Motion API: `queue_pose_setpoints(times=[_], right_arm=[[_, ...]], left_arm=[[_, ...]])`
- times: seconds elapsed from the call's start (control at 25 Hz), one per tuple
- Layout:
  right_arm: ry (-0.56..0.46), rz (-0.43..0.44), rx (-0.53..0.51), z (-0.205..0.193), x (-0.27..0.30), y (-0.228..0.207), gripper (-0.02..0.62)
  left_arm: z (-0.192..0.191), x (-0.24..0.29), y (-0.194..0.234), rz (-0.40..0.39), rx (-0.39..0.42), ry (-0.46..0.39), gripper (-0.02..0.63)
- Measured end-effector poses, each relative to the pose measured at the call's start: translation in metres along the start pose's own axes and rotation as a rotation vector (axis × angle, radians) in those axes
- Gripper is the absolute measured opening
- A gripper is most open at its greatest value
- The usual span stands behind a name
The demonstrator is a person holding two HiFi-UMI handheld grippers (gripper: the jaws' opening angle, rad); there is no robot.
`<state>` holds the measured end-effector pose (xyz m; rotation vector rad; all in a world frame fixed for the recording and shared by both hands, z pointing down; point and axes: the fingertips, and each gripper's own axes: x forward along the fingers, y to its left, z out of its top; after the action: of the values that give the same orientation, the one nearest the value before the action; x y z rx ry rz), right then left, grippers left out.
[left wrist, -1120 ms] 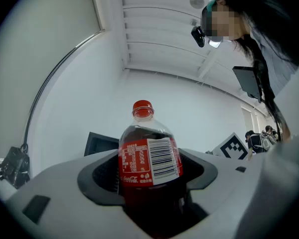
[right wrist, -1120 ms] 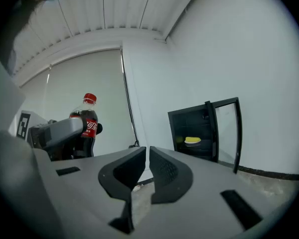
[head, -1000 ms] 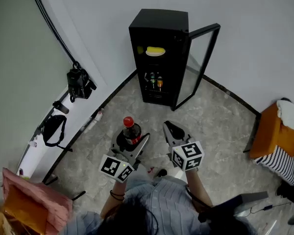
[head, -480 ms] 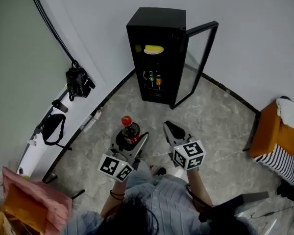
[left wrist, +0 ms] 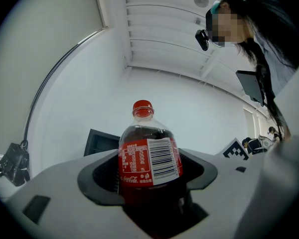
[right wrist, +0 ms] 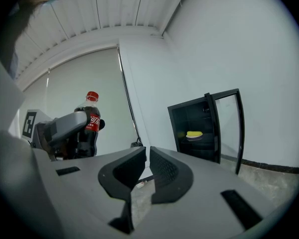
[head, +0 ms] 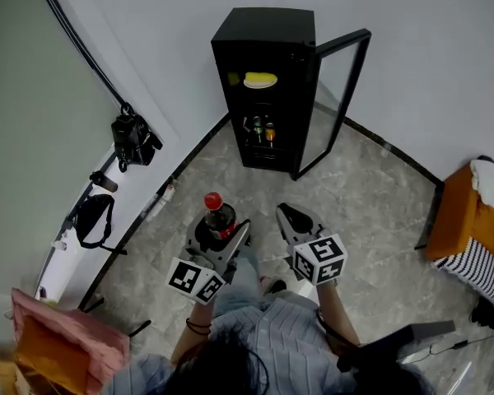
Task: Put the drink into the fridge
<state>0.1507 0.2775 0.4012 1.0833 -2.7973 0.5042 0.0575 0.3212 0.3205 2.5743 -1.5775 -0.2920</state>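
Your left claw [head: 222, 235] pinches a cola bottle [head: 216, 214] around its lower body, jaws closed on both sides of the dark bottle below the red label. The left gripper view shows the bottle [left wrist: 149, 158] upright between the jaws of that claw [left wrist: 149, 185], red cap on top and barcode facing the camera.

Your right claw [head: 290, 216] is pressed almost together, with only a thin slit between the jaws and nothing in it, as the right gripper view [right wrist: 145, 171] shows.

Both claws hover over the marbled floor [head: 362, 204], well short of the black fridge [head: 263, 35], which stands against the white wall straight ahead of you. The bottle is on the near side of the fridge, well apart from it and slightly left of its open front.

The fridge's glass door [head: 333, 105] is swung wide open to the fridge's right. A yellow object [head: 260, 80] sits on the upper shelf, and a few small drinks [head: 262, 130] stand on the shelf below. From the right gripper view, the fridge [right wrist: 189, 118] and its door [right wrist: 226, 128] lie to the right of the held bottle [right wrist: 88, 128].

A black bag [head: 133, 138] hangs on the wall to the fridge's left.
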Motion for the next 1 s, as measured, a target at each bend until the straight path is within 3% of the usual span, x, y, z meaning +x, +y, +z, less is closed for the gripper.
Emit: queue_pose_setpoints(times=[0.28,0.56,1.0], right_arm=[[0.022,-0.014,-0.006,0.007,0.042,-0.017,0.035],[0.037,-0.056,0.022,0.024,0.107,-0.045,0.035],[0.05,-0.129,0.07,0.047,0.207,-0.065,0.035]], left_arm=[[-0.001,0.033,0.034,-0.032,-0.002,0.005,0.33],[0.008,0.083,0.094,-0.073,-0.012,0.018,0.33],[0.019,0.15,0.178,-0.193,-0.036,0.043,0.328]])
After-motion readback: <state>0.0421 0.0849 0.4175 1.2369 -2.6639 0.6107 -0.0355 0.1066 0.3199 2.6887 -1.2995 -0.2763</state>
